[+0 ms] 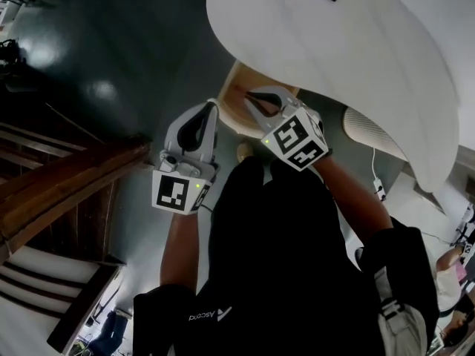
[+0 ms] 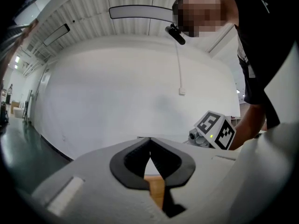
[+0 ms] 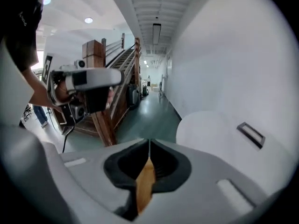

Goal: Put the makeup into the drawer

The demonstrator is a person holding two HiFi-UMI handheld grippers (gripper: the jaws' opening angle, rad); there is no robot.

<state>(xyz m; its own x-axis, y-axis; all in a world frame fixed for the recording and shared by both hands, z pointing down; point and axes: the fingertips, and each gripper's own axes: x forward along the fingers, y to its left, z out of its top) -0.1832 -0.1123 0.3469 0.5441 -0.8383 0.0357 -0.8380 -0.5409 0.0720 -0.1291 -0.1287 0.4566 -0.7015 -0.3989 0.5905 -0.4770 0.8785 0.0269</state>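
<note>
Fingers of right gripper (left gripper too) pressed together, empty.

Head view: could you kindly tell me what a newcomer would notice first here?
The left gripper and right gripper sit mid-frame, side by side, both shut and empty. A big white rounded surface fills the upper right, and a wooden staircase runs along the left edge above the dark floor.

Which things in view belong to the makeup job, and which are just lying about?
Job: left claw, right claw, both shut, empty; wooden unit, maybe the drawer. No makeup visible.
Lying about: white table, wooden staircase, cable.
</note>
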